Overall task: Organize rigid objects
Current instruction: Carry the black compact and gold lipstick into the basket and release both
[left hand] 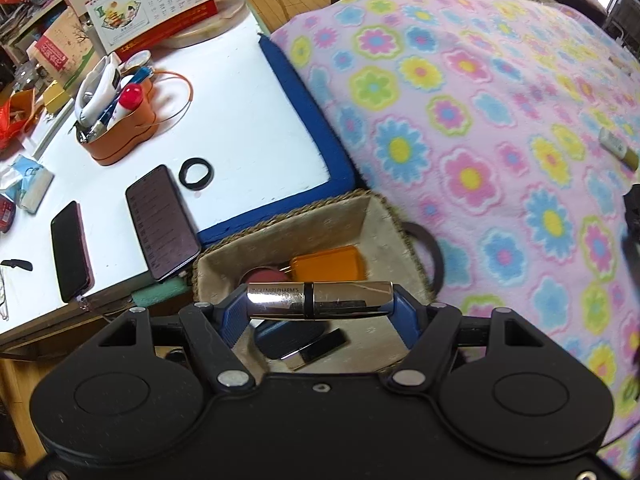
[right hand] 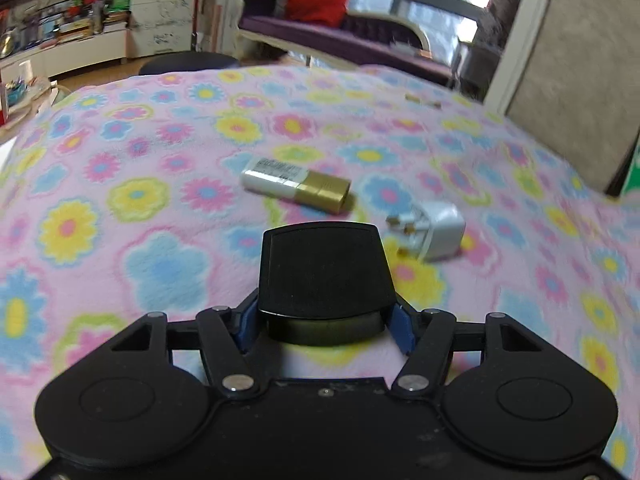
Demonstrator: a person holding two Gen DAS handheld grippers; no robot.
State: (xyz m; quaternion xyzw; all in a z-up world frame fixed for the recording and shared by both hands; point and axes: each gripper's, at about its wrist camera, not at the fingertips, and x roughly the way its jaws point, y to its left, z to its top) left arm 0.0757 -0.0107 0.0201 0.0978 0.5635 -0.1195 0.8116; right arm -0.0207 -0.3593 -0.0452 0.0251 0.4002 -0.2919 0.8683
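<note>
On my left wrist view, far left, the white desk carries two dark phones, a black ring and an orange organizer stuffed with tubes, with a calendar behind. Just right of the desk edge sits the woven basket, already holding an orange case, a round reddish item and some dark flat pieces. My left gripper hangs directly over it, pinching a shiny silver tube end to end between the blue pads.

To the right spreads the flowered blanket. My right gripper is clamped on a black compact, its lid rising in front of the camera and hiding some blanket beyond. Farther off lie a white-and-gold stick and, right of it, a white plug adapter tipped on its side, near each other but apart.
</note>
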